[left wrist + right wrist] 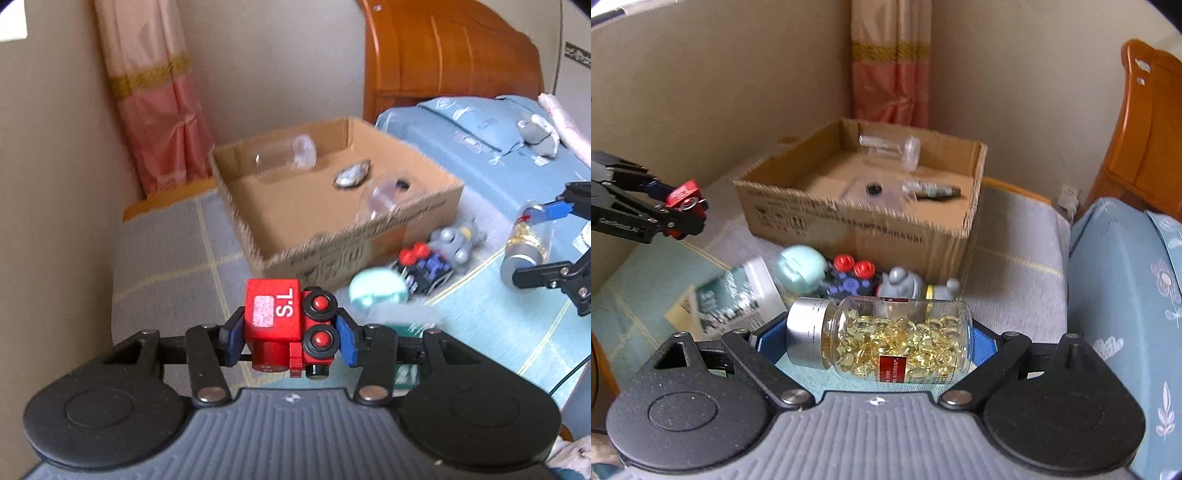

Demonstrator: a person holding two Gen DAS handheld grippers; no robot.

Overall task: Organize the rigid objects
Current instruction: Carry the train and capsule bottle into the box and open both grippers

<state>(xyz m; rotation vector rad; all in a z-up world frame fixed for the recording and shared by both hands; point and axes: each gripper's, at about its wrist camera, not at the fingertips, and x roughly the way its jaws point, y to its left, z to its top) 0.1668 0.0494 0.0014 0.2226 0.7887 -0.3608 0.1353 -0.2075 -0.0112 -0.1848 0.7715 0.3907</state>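
We think the red toy train (286, 325) is hard and light, like wood, so it will not squash. Its flat sides are the best place to hold it, and that is where our left gripper (288, 338) pinches it now, jaws closed tight on both sides. The train is a red block with white letters and black wheels with red dots. It hangs in the air in front of the cardboard box (332, 218).

The pill bottle (882, 338) is clear plastic with a silver cap and is full of little yellow pills. We think it is heavier and smooth, so it could slip or roll. Our right gripper (875, 343) holds it sideways, jaws wide, pressing on the cap end and the bottom end. It is also up off the bed (1015, 251).

The box holds a clear jar (892, 151) lying on its side. Beside the box sit a gray toy (905, 282), a round green thing (799, 269) and a toy with red knobs (855, 267).
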